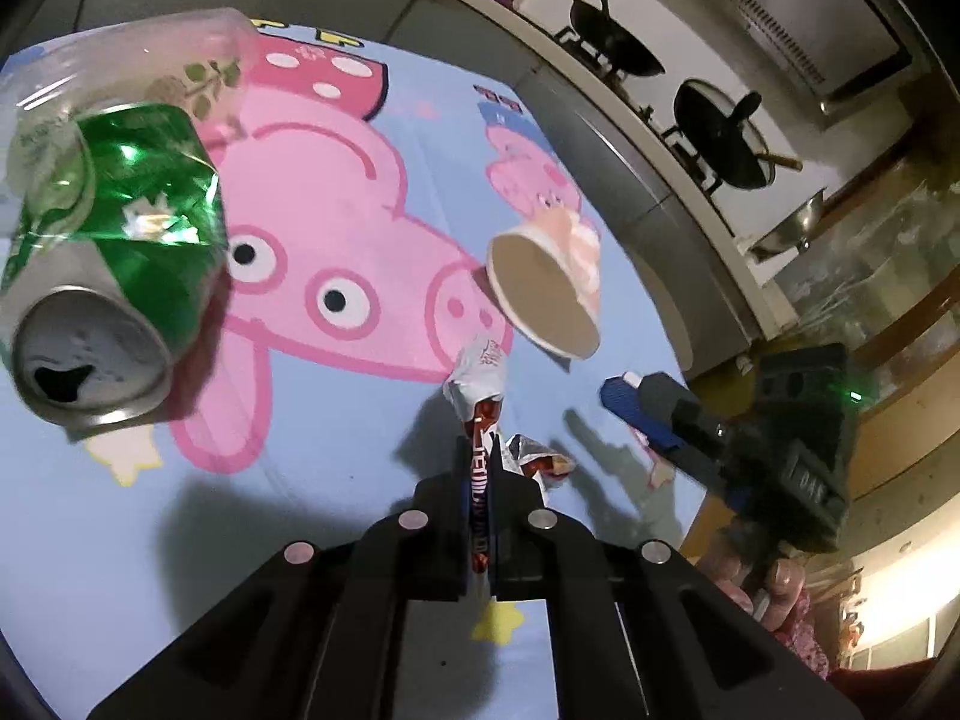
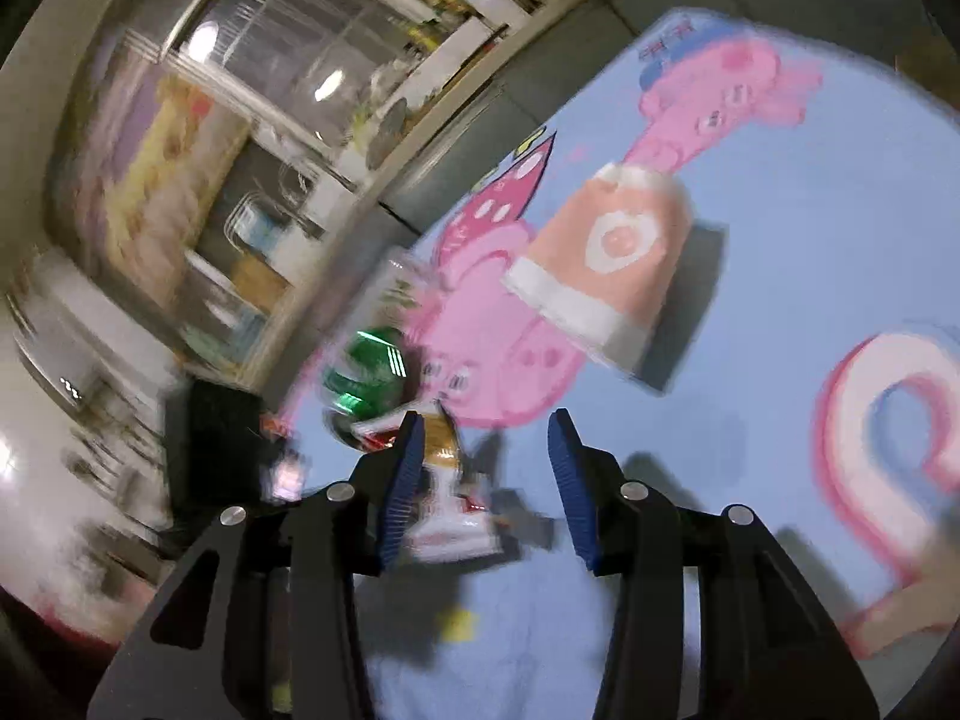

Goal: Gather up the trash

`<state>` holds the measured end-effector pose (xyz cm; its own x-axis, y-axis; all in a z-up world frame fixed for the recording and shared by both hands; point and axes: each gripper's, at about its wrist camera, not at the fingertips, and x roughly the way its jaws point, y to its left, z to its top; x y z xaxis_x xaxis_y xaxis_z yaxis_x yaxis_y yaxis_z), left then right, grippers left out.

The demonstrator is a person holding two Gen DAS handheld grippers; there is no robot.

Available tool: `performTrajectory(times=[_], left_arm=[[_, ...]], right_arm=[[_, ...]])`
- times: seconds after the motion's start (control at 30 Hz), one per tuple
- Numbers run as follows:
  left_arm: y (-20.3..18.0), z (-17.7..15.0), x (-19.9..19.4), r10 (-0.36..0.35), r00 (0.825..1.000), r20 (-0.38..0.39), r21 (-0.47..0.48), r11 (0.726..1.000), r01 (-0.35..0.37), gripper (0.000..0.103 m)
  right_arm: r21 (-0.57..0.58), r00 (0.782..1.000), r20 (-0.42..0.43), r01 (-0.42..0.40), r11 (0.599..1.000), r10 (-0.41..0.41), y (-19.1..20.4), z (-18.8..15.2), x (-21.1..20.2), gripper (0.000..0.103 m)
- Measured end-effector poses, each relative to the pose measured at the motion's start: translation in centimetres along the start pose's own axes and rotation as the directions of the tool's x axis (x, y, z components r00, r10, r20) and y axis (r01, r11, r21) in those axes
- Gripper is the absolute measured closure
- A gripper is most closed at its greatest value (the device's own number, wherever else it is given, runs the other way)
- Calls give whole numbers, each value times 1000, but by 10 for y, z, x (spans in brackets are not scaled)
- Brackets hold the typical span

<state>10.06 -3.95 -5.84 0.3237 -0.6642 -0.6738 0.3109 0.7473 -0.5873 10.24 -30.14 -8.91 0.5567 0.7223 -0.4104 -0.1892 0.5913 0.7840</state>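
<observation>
Item: foil snack wrapper (image 1: pixel 480 468), lower centre of the left view, pinched edge-on in our left gripper (image 1: pixel 478 450) with jaws closed on it, which we judge light, crinkly, slippery, best held mid-strip; our right gripper (image 2: pixel 486 426) gapes empty near the paper cup (image 2: pixel 606 270) and crushed green can (image 1: pixel 114 252) on the cartoon-print cloth (image 1: pixel 336 468).

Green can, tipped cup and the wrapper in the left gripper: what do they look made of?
Green can: thin metal, glossy print, judging by dents and a silver top.
Cup: likely paper, matte tan inside.
Wrapper, pinched in the shut left gripper: crinkled shiny foil or plastic film.
</observation>
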Motion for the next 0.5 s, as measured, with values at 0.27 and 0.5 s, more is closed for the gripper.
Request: performTrajectory(times=[0.27,0.5], left_arm=[[-2,-2,-4,3,1000,4,-5,1000,-3,99],[0,6,-6,-6,1000,11,-13,1000,6,99]], right_arm=[[214,993,113,-44,976,20,-13,30,34,60],[246,970,206,75,966,-128,-36,48,4,60]])
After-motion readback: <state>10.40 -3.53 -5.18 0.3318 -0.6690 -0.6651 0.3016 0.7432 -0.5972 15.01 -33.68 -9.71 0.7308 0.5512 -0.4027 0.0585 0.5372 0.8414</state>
